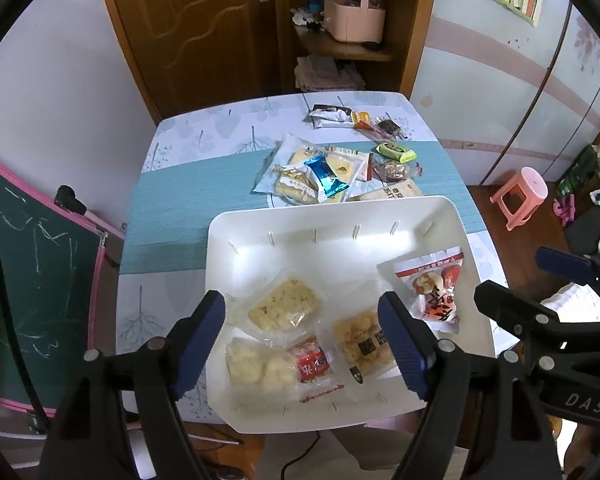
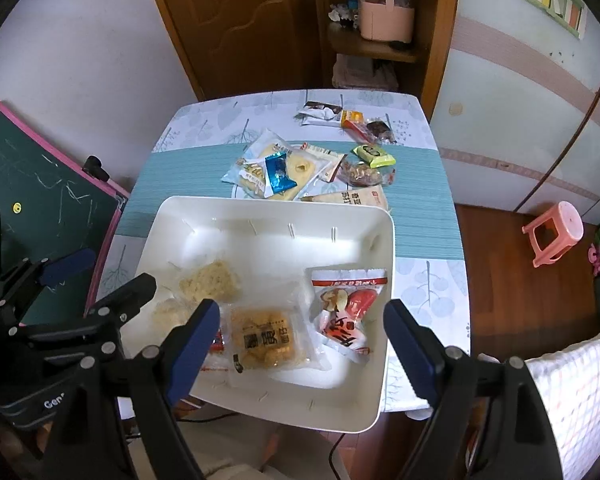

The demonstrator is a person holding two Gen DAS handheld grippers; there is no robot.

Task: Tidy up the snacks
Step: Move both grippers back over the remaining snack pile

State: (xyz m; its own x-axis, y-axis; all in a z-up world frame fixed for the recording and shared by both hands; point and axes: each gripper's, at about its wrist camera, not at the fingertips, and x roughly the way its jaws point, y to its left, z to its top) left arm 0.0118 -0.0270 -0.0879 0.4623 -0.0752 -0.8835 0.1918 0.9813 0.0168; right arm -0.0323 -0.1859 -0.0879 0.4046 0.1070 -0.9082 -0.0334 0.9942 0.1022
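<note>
A white tray (image 1: pixel 340 216) sits at the table's near edge and holds several wrapped snacks: a pale rice cake (image 1: pixel 284 304), a golden cracker pack (image 1: pixel 360 340), a red-labelled pack (image 1: pixel 312 364) and a red-and-white nut pack (image 1: pixel 436 292). My left gripper (image 1: pixel 304 344) is open and empty above the tray's near side. My right gripper (image 2: pixel 300 340) is open and empty above the tray (image 2: pixel 268 208), over the cracker pack (image 2: pixel 264 340) and beside the nut pack (image 2: pixel 348 312). A pile of loose snacks (image 1: pixel 320 176) lies beyond the tray; it also shows in the right wrist view (image 2: pixel 296 172).
More small packets (image 1: pixel 356 120) lie at the table's far edge. A green chalkboard (image 1: pixel 40 280) stands left of the table. A pink stool (image 1: pixel 520 196) is on the floor at right. A wooden door and a shelf with a pink basket (image 1: pixel 352 16) stand behind.
</note>
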